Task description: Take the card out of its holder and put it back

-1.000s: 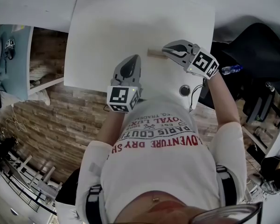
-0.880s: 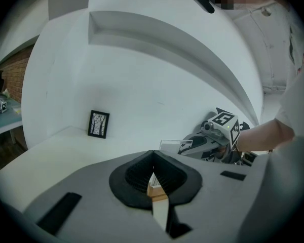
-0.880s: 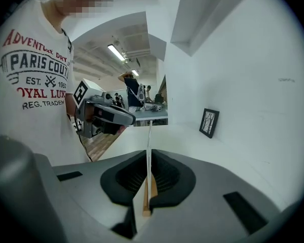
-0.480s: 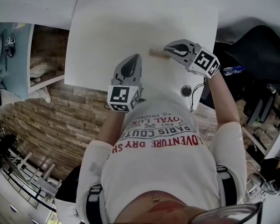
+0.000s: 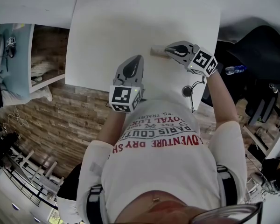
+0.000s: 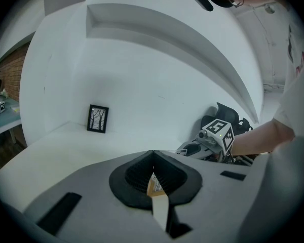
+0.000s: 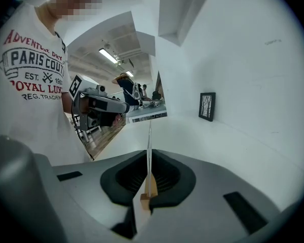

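Nearest, the left gripper (image 6: 153,156) has its jaws pressed together, gripping nothing identifiable; the right gripper (image 7: 149,156) clamps the thin white card (image 7: 149,135) (edge-on, upright), its bottom edge at the small wooden block holder (image 5: 157,51) on the white table (image 5: 112,27).

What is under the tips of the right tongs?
The wooden holder on the white table. The right tongs cover one end, hiding whether the card is seated.

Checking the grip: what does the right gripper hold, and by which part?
The card, pinched by its near edge in the right gripper.
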A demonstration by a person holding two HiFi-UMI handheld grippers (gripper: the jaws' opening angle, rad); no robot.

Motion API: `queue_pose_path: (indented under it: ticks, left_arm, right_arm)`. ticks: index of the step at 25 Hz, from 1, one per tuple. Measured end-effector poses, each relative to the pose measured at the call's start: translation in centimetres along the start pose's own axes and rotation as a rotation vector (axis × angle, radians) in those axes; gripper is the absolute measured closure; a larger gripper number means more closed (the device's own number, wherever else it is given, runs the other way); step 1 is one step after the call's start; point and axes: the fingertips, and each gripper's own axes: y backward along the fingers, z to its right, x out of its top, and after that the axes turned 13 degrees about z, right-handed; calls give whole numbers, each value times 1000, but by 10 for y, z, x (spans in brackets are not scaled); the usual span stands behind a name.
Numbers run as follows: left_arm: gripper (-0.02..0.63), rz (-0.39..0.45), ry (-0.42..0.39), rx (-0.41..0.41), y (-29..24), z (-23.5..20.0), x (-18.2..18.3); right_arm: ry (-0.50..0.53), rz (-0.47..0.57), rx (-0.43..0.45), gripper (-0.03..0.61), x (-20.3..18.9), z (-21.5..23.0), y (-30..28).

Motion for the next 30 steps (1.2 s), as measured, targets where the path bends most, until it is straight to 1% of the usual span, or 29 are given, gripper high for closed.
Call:
queue_pose_path:
  ticks: [5, 14, 15, 16, 17, 19, 21, 26, 28, 30]
  left_arm:
    - [589, -9, 1, -5, -2, 3, -2]
    - [589, -20, 0, -19, -5, 3, -6]
    - [589, -20, 0, -24, -5, 5, -6]
    - [589, -20, 1, -28, -5, 7, -6]
    - [589, -19, 2, -32, -4, 8, -5]
    - [589, -15, 1, -39, -3, 9, -3]
    - [589, -8, -4, -49, -2, 10, 0]
    - [589, 20, -26, -85, 0, 11, 14]
    - [589, 32, -36, -105, 1, 13, 20]
    - [589, 43, -48, -133, 2, 18, 26]
  right_arm:
    - [-13, 8, -10, 543, -2, 1, 2]
    - [-44, 3, -68, 541, -7, 5, 2]
    - [-51, 4, -79, 520, -6, 6, 3]
    - [-57, 8, -89, 444, -5, 6, 4]
    - [-56, 12, -100, 402, -3, 6, 4]
    - [-40, 24, -130, 402, 2, 5, 5]
    - [-23, 47, -180, 402, 11, 7, 8]
    - [-4, 153, -341, 403, 45, 1, 22]
    - [18, 198, -434, 411, 58, -5, 31]
    - [25, 245, -555, 431, 68, -7, 43]
